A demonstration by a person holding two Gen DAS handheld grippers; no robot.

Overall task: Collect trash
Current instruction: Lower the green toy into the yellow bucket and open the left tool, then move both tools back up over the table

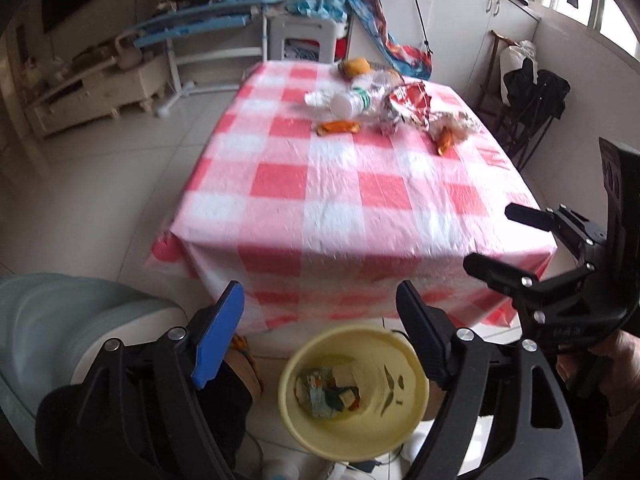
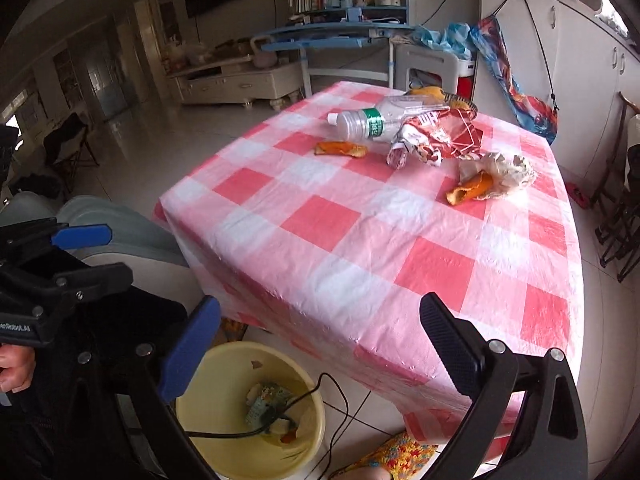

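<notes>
Both grippers hang over the yellow bin [image 1: 352, 420] on the floor by the tabletop's [image 1: 344, 200] near edge. My left gripper [image 1: 320, 336] stands wide, nothing between its fingers. My right gripper [image 2: 320, 344] is wide too, also empty. Scraps lie in the bin's bottom. Far across the checked cloth, trash remains: a bottle [image 2: 360, 122], a red wrapper [image 2: 432, 136], two orange peels [image 2: 340, 149], crumpled paper [image 2: 504, 172].
</notes>
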